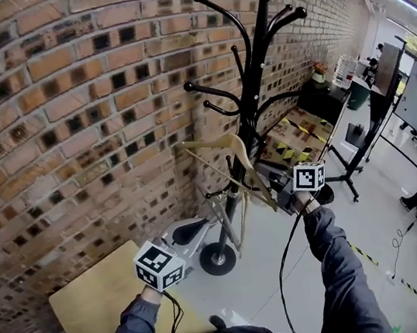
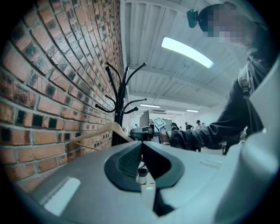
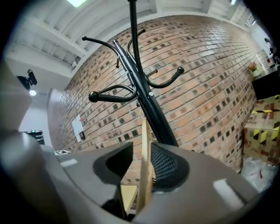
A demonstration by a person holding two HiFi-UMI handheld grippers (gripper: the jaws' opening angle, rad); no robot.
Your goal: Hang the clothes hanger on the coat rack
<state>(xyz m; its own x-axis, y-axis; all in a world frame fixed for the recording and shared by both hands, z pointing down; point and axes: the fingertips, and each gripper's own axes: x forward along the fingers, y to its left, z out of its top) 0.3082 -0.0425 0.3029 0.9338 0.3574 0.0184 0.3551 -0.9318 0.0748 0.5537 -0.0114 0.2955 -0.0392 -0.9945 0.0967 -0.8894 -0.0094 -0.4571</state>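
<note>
1. Starting nearest me, my left tool (image 2: 141,148) hangs by the pale wooden worktop (image 1: 89,306), its jaws pressed together on nothing. It has no part in this step.
2. Farther out, my right tool (image 3: 141,146) has the wooden clothes hanger (image 3: 145,131) standing edge-on between its jaws. One pad lies against the wood and the other stands clear with brick showing through the gap, so the jaws are parted and not clamping.
3. Beyond, the hanger sits low beside the pole of the black coat rack (image 1: 257,76), which stands against the brick wall (image 1: 65,106). I cannot tell whether its hook rests on a peg.
4. I judge this to be the letting-go stage. Next I should confirm that the hook bears the weight, then draw the tool straight back without dragging the hanger.
</note>
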